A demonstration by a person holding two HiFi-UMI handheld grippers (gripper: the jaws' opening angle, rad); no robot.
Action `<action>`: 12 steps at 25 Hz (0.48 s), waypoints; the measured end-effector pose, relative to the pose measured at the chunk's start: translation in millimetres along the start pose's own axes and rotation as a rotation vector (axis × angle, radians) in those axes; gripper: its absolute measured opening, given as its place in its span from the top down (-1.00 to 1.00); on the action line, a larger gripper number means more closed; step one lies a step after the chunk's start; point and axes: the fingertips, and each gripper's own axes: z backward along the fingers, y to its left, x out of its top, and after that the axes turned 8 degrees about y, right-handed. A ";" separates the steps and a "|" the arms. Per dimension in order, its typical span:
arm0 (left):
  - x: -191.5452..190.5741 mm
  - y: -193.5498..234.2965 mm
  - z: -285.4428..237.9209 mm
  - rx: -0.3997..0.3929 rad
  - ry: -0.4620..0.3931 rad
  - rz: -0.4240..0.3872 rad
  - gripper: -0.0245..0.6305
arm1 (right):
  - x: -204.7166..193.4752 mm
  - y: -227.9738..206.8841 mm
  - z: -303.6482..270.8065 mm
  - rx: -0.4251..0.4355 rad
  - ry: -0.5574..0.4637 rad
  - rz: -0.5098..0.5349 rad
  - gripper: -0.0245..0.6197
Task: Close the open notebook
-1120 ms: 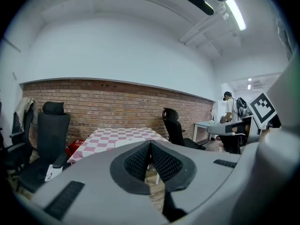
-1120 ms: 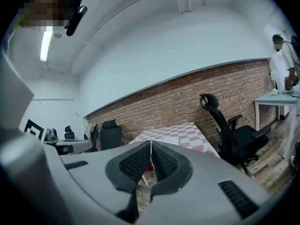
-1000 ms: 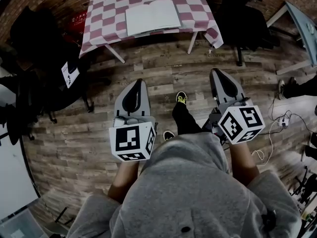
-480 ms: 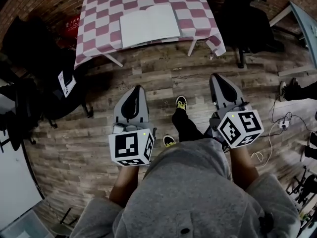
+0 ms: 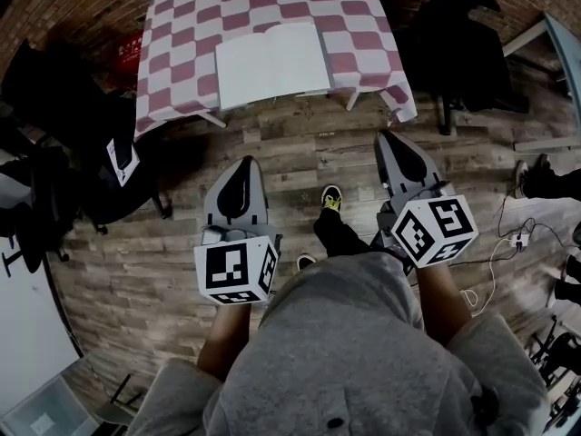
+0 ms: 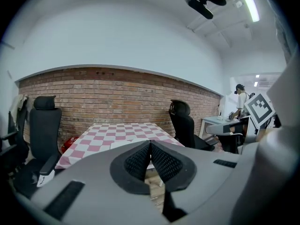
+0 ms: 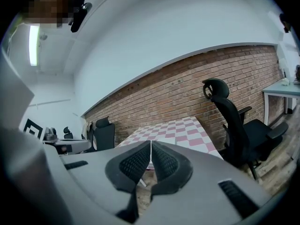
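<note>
Wood floor [image 5: 300,139] lies between the person and the checked tabletop [image 5: 363,12], where the notebook [image 5: 272,62] rests open and flat near the front edge, well ahead and out of reach. With nothing near enough to grasp, I judge this an approach (both carried low): left hand-held gripper [image 5: 243,165] and right hand-held gripper [image 5: 393,140], all jaws pressed together, empty.

I can read no word or number anywhere. The marker cubes [image 5: 238,271] on the left gripper [image 5: 243,160] and the right gripper [image 5: 388,135] carry only black-and-white square patterns. A red object [image 5: 130,48] beside the tabletop [image 5: 182,25] has pale print, too small to read.
</note>
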 end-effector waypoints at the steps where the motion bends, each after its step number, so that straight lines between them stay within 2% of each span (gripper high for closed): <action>1: 3.7 0.0 -4.1 0.004 0.002 0.000 0.90 | 3.5 -3.5 -3.0 0.004 0.000 -0.003 0.84; 12: 42.9 -0.8 -35.1 0.050 -0.010 -0.018 0.90 | 37.3 -23.8 -34.1 0.069 -0.014 -0.010 0.84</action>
